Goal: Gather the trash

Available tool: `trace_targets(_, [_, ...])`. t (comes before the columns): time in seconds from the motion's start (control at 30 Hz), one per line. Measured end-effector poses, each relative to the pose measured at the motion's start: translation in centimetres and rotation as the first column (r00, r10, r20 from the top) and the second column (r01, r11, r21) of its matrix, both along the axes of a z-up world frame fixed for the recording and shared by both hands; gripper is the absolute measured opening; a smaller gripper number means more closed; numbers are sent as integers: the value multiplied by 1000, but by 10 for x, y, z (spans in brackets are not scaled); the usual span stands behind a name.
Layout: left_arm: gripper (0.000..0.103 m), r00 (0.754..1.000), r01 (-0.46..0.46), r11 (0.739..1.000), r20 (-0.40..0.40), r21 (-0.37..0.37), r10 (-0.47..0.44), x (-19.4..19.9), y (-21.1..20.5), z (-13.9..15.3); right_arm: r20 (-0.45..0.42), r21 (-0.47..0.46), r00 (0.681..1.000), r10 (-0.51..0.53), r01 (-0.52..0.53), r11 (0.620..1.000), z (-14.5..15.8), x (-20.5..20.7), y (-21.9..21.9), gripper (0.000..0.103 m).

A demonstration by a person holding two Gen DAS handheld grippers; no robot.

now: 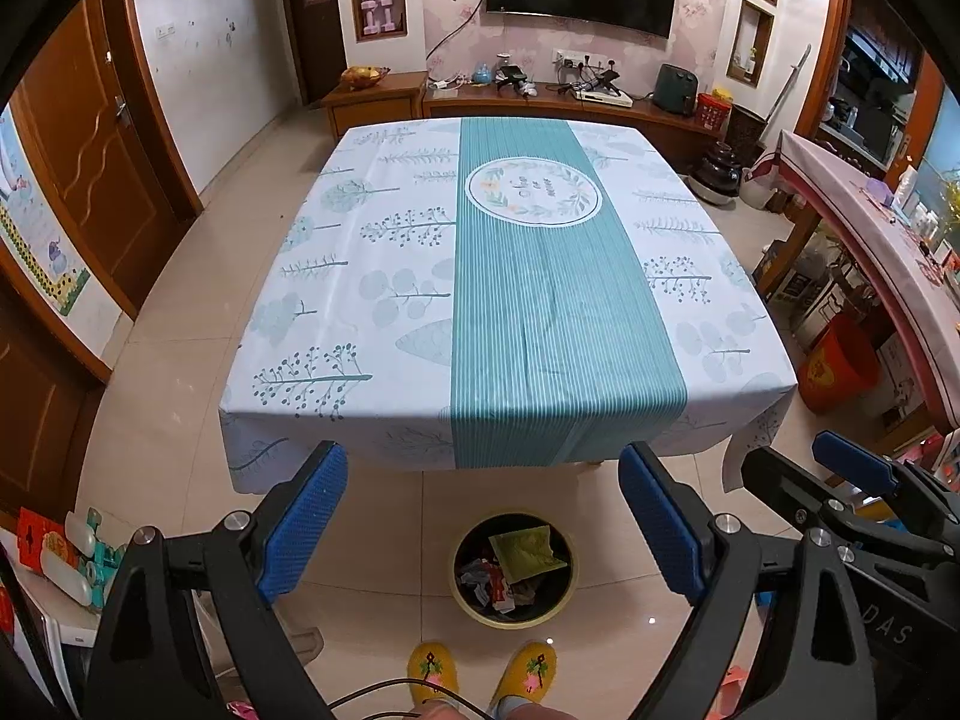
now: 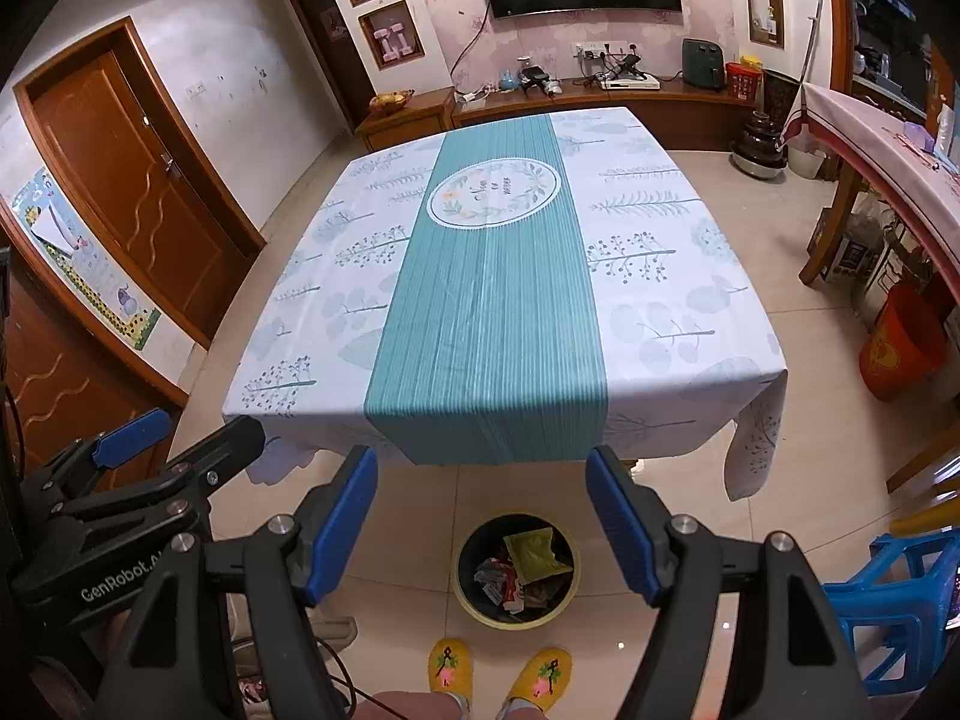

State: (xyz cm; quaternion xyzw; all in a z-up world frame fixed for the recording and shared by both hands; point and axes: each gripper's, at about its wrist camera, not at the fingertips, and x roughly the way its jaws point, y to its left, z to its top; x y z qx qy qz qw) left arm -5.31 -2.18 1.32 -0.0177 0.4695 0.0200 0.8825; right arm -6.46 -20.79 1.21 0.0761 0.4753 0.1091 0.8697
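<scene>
Trash (image 1: 510, 564) in bin (image 1: 465, 600) — beside table (image 1: 360, 276)

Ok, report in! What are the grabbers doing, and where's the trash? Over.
Left gripper open, empty. Right gripper open, empty. Crumpled wrappers in the round yellow-rimmed bin on the floor. Nothing lying on the teal-striped tablecloth, nothing in the way.

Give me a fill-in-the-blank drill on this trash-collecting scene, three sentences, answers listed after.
1. The trash bin stands on the ___, in front of the table.
2. Both the left gripper and the right gripper have their jaws ___, holding nothing.
3. The person's slippers are ___ in colour.

Missing words: floor; open; yellow
</scene>
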Motion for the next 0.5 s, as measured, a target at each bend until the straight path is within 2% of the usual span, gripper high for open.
trace_targets(0.5, [90, 1000, -15, 1000, -14, 7, 16, 0, -4, -8, -14, 1, 1000, -2, 2, 1000, -5, 1, 1, 72])
